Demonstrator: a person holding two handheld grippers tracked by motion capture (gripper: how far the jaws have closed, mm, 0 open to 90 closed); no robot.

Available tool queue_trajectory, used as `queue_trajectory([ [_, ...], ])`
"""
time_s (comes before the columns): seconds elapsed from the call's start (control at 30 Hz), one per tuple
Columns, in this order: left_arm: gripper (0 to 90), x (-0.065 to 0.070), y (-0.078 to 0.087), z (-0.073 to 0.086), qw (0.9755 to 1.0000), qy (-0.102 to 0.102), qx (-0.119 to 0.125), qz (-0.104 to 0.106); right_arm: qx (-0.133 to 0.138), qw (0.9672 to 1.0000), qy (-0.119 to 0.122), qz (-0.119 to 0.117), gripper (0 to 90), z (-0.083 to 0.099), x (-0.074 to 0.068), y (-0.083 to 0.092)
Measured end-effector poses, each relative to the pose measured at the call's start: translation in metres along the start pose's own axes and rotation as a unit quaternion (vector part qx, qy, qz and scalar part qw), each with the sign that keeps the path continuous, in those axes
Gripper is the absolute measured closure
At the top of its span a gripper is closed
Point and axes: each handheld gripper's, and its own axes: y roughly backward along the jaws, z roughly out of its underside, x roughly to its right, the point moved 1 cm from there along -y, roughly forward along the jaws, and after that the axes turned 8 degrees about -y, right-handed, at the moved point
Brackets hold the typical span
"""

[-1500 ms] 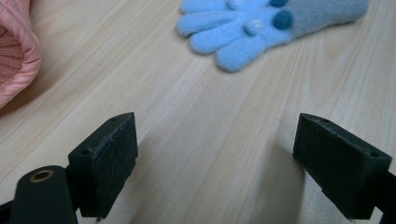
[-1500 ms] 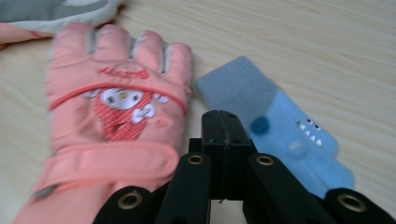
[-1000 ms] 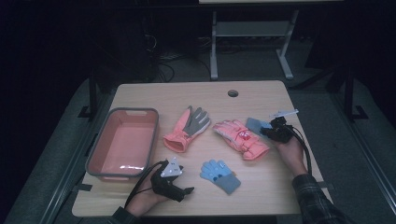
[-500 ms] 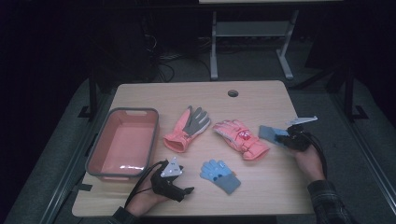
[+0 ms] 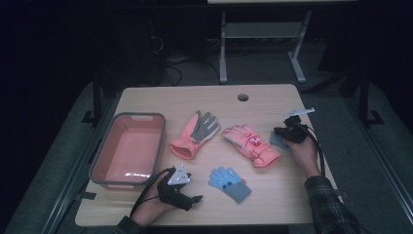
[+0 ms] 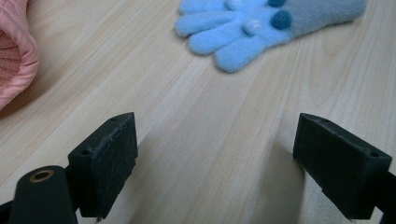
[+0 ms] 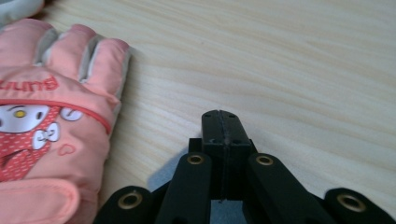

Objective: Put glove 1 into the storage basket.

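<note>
One risk: the right gripper (image 7: 220,114), jaws pressed together, could shove the pink glove (image 7: 51,116) at nine o'clock; the left gripper (image 6: 217,123) gaped wide.

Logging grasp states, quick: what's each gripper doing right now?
Left gripper: open, holding nothing, above bare table.
Right gripper: closed; a grip cannot be told.

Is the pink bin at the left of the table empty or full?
Empty. The high view shows the bare bottom of the pink bin, with nothing inside.

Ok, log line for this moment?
left claw: open, short of blue glove | right claw: shut, beside cartoon pink glove
</note>
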Motion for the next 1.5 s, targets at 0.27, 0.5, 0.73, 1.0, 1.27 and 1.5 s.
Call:
queue_trajectory([
  [0.27, 13.1, 0.0, 0.0, 0.0, 1.0, 0.0, 0.0, 0.0, -0.018, 0.9998, 0.006, -0.007, 89.8, 0.012, -0.001, 0.006],
  [0.5, 13.1, 0.0, 0.0, 0.0, 1.0, 0.0, 0.0, 0.0, -0.036, 0.9991, 0.014, -0.018, 89.8, 0.027, -0.003, 0.023],
  [0.73, 13.1, 0.0, 0.0, 0.0, 1.0, 0.0, 0.0, 0.0, -0.05, 0.998, 0.027, -0.026, 89.8, 0.046, -0.007, 0.042],
  [1.0, 13.1, 0.0, 0.0, 0.0, 1.0, 0.0, 0.0, 0.0, -0.06, 0.9962, 0.039, -0.049, 89.8, 0.068, -0.016, 0.062],
  [1.27, 13.1, 0.0, 0.0, 0.0, 1.0, 0.0, 0.002, -0.001, -0.076, 0.9932, 0.052, -0.072, 89.8, 0.098, -0.034, 0.088],
  [1.5, 13.1, 0.0, 0.0, 0.0, 1.0, 0.001, 0.002, -0.002, -0.082, 0.992, 0.052, -0.081, 89.8, 0.123, -0.039, 0.111],
])
